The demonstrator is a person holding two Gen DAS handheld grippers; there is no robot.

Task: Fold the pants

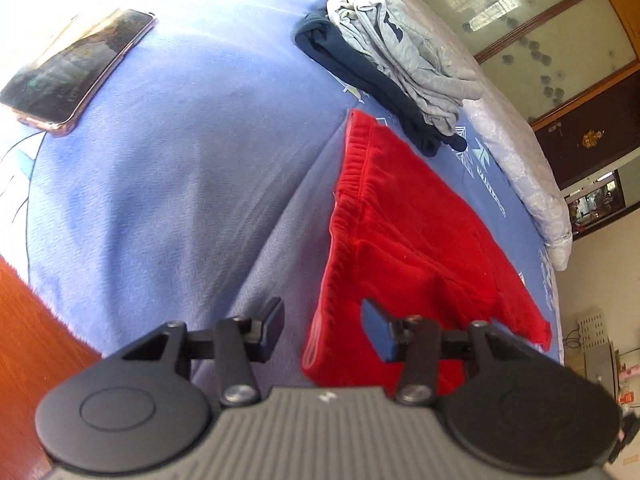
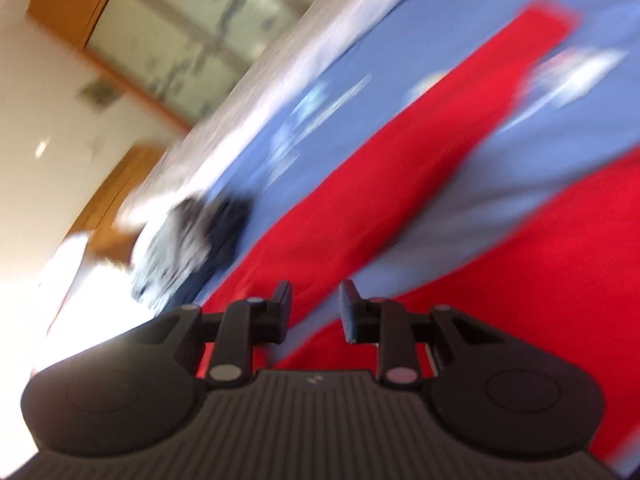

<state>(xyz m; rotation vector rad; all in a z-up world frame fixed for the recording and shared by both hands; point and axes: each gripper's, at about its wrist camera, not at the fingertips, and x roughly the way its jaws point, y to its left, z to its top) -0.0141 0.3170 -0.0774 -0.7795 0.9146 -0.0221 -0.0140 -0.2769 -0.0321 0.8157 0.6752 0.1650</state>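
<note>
Red pants (image 1: 400,232) lie flat on the blue bedsheet (image 1: 180,180), waistband toward the left in the left wrist view. My left gripper (image 1: 322,330) is open and empty, just above the near corner of the waistband. In the blurred right wrist view the two red legs (image 2: 400,168) spread apart with blue sheet between them. My right gripper (image 2: 314,312) is open and empty, over the crotch area where the legs meet.
A phone (image 1: 76,68) lies on the sheet at the far left. A heap of grey and navy clothes (image 1: 392,60) sits beyond the pants, also in the right wrist view (image 2: 188,240). A pale quilt (image 1: 512,140) runs along the bed's far edge. Wooden floor (image 1: 36,320) lies beside the bed.
</note>
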